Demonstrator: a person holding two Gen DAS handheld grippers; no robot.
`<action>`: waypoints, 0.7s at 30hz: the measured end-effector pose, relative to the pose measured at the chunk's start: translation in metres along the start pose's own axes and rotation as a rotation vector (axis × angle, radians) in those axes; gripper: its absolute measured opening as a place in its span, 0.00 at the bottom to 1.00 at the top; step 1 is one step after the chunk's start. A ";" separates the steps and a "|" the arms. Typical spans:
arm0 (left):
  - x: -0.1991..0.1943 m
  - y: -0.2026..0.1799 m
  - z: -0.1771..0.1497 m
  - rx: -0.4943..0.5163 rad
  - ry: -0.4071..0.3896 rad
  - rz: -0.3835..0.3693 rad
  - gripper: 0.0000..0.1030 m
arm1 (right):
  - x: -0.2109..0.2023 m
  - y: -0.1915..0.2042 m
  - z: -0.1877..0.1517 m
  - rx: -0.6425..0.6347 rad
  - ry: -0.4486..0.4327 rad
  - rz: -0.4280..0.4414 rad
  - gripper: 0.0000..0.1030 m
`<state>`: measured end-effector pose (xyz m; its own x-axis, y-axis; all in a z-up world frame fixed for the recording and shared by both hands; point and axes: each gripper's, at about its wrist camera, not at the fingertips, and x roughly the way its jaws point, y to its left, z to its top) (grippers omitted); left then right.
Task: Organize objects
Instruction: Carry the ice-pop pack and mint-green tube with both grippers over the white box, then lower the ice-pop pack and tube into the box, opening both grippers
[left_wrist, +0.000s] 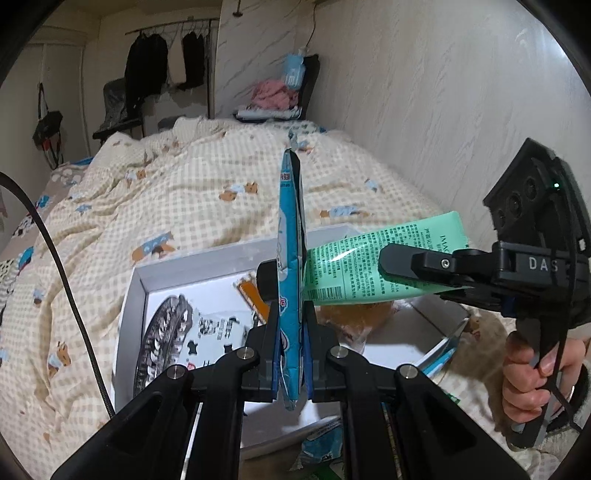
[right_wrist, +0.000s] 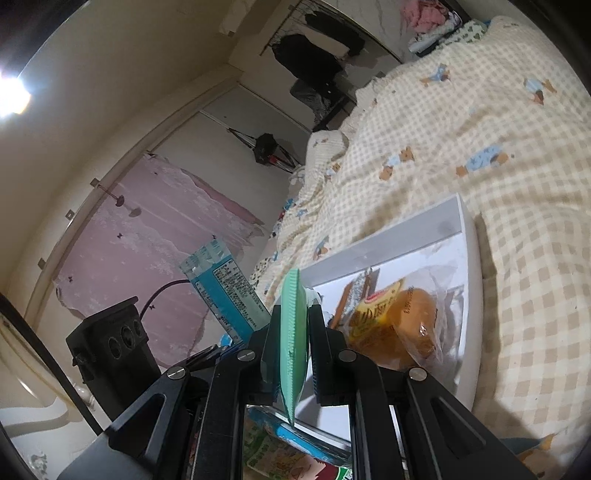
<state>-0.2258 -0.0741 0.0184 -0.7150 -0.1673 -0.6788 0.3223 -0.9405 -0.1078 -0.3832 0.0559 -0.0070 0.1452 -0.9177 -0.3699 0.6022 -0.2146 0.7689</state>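
Note:
My left gripper (left_wrist: 291, 310) is shut on a blue snack packet (left_wrist: 290, 229), which stands edge-on and upright above a white shallow box (left_wrist: 138, 295) on the bed. From the right, my right gripper (left_wrist: 388, 266) reaches in over the box, shut on a flat green tube (left_wrist: 354, 266); a hand (left_wrist: 524, 373) holds its grip. In the right wrist view the right gripper (right_wrist: 295, 314) clamps the green tube (right_wrist: 293, 332) edge-on, with the blue packet (right_wrist: 225, 291) to its left. A bun in clear wrap (right_wrist: 406, 325) lies in the box (right_wrist: 471, 295).
The box rests on a checked duvet (left_wrist: 184, 192) beside a pale wall (left_wrist: 443, 110). Printed cards and a bracelet picture (left_wrist: 166, 332) line the box floor. More packets (right_wrist: 280, 450) lie at the near edge under my grippers. A black cable (left_wrist: 74, 295) hangs at the left.

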 end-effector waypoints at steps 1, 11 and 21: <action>0.001 0.000 -0.001 0.001 0.003 0.004 0.11 | 0.000 0.001 0.000 -0.009 -0.001 -0.011 0.13; 0.007 0.008 -0.006 -0.029 0.026 -0.002 0.11 | 0.009 0.019 -0.010 -0.152 0.038 -0.160 0.13; 0.009 0.002 -0.009 -0.004 0.035 0.021 0.11 | 0.012 0.032 -0.024 -0.264 0.051 -0.269 0.13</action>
<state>-0.2261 -0.0748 0.0060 -0.6857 -0.1762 -0.7062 0.3394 -0.9357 -0.0960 -0.3438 0.0458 0.0005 -0.0112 -0.8210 -0.5708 0.8044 -0.3464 0.4826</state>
